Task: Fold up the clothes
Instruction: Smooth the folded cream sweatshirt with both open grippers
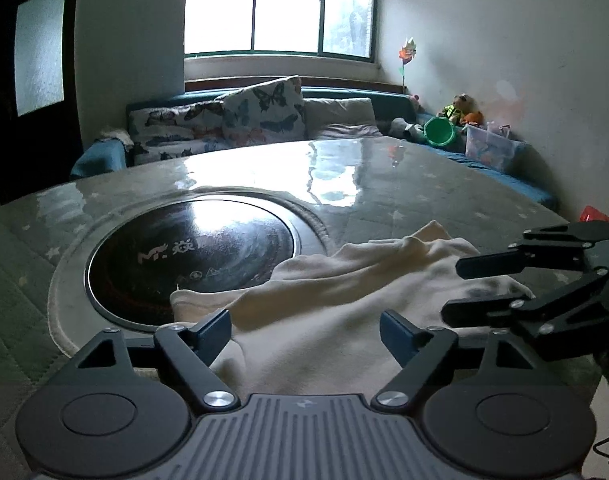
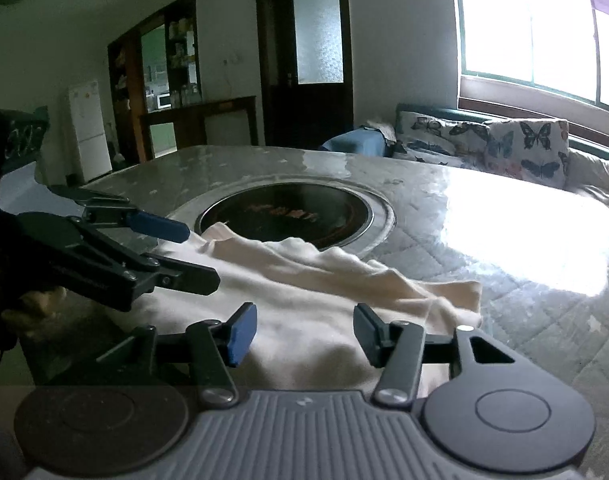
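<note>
On the glossy quilted table (image 1: 424,184), a round dark hob plate (image 1: 192,256) sits inset at centre, and a cream garment (image 1: 324,292) lies rumpled at the near edge, one corner over the plate's rim. Left gripper (image 1: 304,330) hangs over the cloth with jaws wide apart, gripping nothing; right gripper (image 2: 302,330) likewise stands parted, pads clear of the fabric between them.
</note>
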Action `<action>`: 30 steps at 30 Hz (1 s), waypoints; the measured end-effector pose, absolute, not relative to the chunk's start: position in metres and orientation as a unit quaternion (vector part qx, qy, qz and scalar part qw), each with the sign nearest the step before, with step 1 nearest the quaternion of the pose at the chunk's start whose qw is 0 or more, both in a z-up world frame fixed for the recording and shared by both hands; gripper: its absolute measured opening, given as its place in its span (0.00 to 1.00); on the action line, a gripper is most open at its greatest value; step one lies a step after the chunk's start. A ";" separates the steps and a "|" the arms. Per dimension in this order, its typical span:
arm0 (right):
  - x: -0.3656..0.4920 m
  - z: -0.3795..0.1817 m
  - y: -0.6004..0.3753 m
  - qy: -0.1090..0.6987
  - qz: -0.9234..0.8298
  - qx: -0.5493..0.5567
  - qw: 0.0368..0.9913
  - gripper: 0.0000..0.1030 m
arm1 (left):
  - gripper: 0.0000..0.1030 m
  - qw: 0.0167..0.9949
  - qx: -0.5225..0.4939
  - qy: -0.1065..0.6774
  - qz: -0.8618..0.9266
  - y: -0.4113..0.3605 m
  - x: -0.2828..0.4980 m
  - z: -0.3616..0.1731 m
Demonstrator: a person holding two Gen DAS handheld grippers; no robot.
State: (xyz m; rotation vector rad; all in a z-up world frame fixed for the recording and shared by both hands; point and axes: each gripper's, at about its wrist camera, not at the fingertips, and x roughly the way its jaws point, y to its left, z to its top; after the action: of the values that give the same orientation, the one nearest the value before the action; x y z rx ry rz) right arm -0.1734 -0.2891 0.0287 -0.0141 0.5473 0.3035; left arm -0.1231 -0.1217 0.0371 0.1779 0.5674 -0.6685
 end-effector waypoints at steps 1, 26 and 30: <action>-0.174 0.027 -0.289 0.270 0.150 -0.004 0.951 0.53 | 0.87 0.902 0.088 0.272 -0.324 -0.121 -0.125 0.037; -0.180 0.009 -0.293 0.269 0.150 0.002 0.951 0.73 | 1.00 0.904 0.082 0.295 -0.299 -0.113 -0.125 0.014; -0.181 0.009 -0.292 0.270 0.155 -0.002 0.950 0.77 | 1.00 0.904 0.082 0.295 -0.299 -0.113 -0.125 0.014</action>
State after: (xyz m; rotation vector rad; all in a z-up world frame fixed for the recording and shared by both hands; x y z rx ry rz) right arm -0.1809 -0.2922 0.0090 -0.0039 0.5493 0.3155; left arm -0.1250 -0.1133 0.0143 0.1696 0.6099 -0.6177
